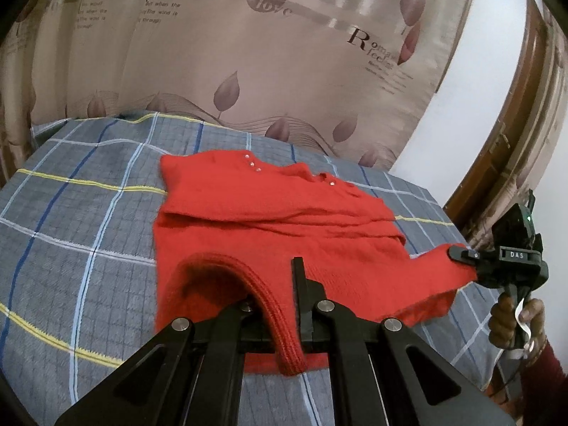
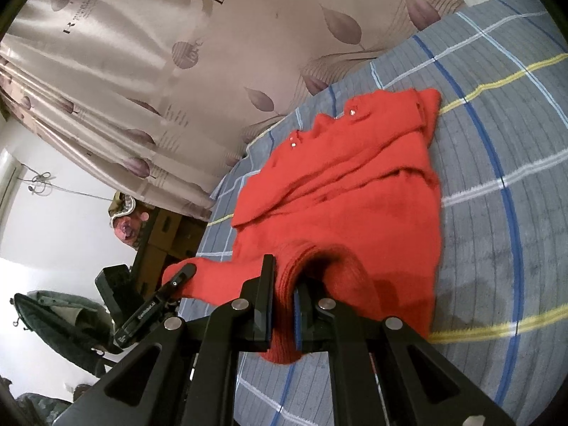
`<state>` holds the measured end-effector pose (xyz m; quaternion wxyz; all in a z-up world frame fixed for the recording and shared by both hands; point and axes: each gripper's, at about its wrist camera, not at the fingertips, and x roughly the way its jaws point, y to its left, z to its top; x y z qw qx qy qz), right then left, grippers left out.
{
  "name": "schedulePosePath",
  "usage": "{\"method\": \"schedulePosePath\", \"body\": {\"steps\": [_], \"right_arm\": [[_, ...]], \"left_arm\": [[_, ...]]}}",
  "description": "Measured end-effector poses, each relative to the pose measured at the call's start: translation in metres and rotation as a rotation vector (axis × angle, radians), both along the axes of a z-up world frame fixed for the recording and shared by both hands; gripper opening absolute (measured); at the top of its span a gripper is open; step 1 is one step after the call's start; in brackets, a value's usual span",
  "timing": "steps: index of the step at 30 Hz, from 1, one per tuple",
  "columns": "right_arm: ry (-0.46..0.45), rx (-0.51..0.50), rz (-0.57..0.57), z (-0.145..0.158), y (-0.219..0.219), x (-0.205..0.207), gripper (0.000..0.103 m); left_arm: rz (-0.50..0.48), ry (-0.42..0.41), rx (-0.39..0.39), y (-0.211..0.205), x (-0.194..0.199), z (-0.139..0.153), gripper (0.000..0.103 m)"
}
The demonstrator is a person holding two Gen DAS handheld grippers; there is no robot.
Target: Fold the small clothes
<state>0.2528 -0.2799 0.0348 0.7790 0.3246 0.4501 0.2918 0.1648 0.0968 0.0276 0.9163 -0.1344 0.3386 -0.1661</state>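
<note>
Red knit sweater [image 1: 277,220] lies mid-bed on the plaid bedspread [image 1: 78,220], button end at 12 o'clock. A cross fold already shows over the far half; by my reading, roughly midway, near half not yet folded.

Left gripper [image 1: 275,305]: jaws nearly closed, pinching the ribbed hem [image 1: 277,326]. Right gripper [image 2: 284,305]: jaws likewise clamped on ribbed edge; in the left view it grips the corner at 3 o'clock.

Curtain [image 1: 248,53] borders the bed at 12; bed edge close at 3. Open bedspread toward 9.
</note>
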Motion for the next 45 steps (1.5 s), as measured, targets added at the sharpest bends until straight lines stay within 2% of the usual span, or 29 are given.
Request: {"method": "schedulePosePath", "body": {"steps": [21,31,45], "right_arm": [[0.038,0.007,-0.035,-0.021,-0.012,0.074,0.008],[0.067,0.015,-0.049,-0.036,-0.011,0.094,0.008],[0.089,0.02,-0.059,-0.047,-0.008,0.121,0.008]], "left_arm": [[0.037,0.029,0.024,-0.003,0.07,-0.005,0.005],[0.048,0.045,0.042,-0.003,0.098,-0.013,0.005],[0.076,0.094,0.028,0.004,0.134,-0.029,0.005]]}}
